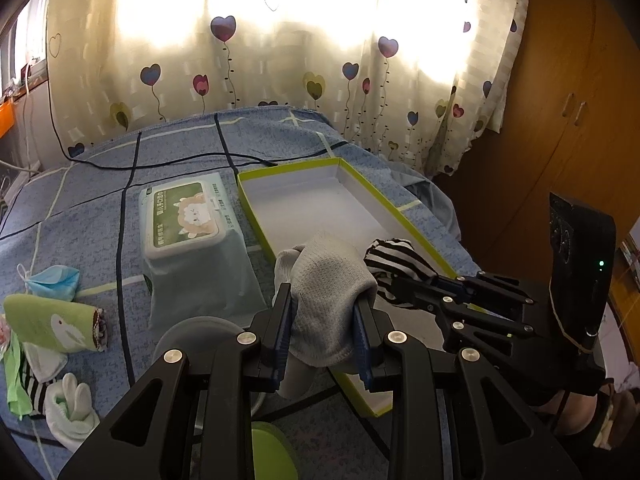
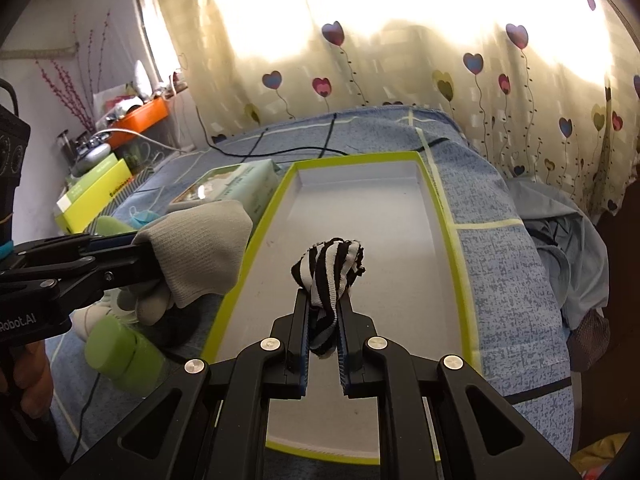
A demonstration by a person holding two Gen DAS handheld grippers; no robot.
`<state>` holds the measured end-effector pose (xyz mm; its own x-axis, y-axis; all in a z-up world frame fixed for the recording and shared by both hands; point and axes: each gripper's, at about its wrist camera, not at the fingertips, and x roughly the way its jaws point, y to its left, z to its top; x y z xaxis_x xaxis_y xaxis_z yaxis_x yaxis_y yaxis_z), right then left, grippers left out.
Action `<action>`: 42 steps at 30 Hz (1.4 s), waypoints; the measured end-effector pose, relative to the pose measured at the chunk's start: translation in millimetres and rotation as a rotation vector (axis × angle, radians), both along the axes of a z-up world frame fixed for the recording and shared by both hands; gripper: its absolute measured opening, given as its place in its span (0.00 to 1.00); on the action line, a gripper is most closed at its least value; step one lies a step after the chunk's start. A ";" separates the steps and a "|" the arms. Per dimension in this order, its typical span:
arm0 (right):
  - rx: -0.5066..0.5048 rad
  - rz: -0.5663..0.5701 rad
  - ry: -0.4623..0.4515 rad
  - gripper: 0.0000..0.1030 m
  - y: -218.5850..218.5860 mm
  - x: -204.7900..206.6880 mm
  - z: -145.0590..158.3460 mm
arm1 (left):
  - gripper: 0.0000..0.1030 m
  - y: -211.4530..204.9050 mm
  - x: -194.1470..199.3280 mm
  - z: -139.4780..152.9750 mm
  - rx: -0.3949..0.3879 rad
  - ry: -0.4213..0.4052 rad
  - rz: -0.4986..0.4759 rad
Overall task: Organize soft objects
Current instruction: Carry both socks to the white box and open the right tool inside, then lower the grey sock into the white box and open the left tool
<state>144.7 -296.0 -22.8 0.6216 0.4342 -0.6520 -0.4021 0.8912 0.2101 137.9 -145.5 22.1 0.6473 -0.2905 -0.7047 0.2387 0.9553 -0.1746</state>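
— Grippers first: what does each one have?

— Left gripper (image 1: 325, 316) is clamped on a grey sock (image 1: 332, 280); the knit bulges out past both pads and a loose end hangs below them. Right gripper (image 2: 323, 320) is pinched tight on a black-and-white striped sock (image 2: 330, 272), whose bunched top stands up above the fingertips.

— Where are those socks relative to the box?

— The striped sock hangs over the white floor of the green-rimmed box (image 2: 444, 216), roughly mid-length, not touching it as far as I can tell. The grey sock sits at the box's left rim, partly over it; in the right wrist view it is just outside the green edge, in the left wrist view it overlaps the near part of the tray.

— Anything inside the box?

— Only bare white floor shows.

— And around it?

— Everything lies on a bed with a blue patterned sheet (image 1: 80, 208). Just left of the box stands a pack of wet wipes (image 1: 188, 216) with a green label. Further left lie a blue face mask (image 1: 54, 282), a rolled green towel with a rabbit on it (image 1: 56, 322), and a white glove (image 1: 70, 404), with some striped and green cloth beside them. A black cable (image 1: 160, 162) runs across the sheet behind the box.

— Behind the bed?

— A curtain printed with heart balloons (image 1: 280, 60), bright with backlight, and a wooden wardrobe (image 1: 560, 100) to the right.
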 end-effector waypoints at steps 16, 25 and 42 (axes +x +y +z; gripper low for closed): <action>0.080 -0.078 -0.075 0.52 -24.7 -0.1 5.5 | 0.29 -23.3 26.3 -17.0 0.016 0.067 -0.027; 0.092 -0.073 -0.075 0.53 -25.7 1.4 4.4 | 0.41 -23.4 28.5 -20.5 -0.008 0.070 -0.047; 0.044 -0.091 -0.088 0.53 -20.0 -11.5 16.1 | 0.42 -9.1 3.2 -1.3 -0.066 0.022 -0.061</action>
<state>133.2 -316.0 -6.7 0.7139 0.4004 -0.5745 -0.3386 0.9155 0.2173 141.1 -154.5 20.8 0.6119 -0.3751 -0.6963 0.2913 0.9254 -0.2426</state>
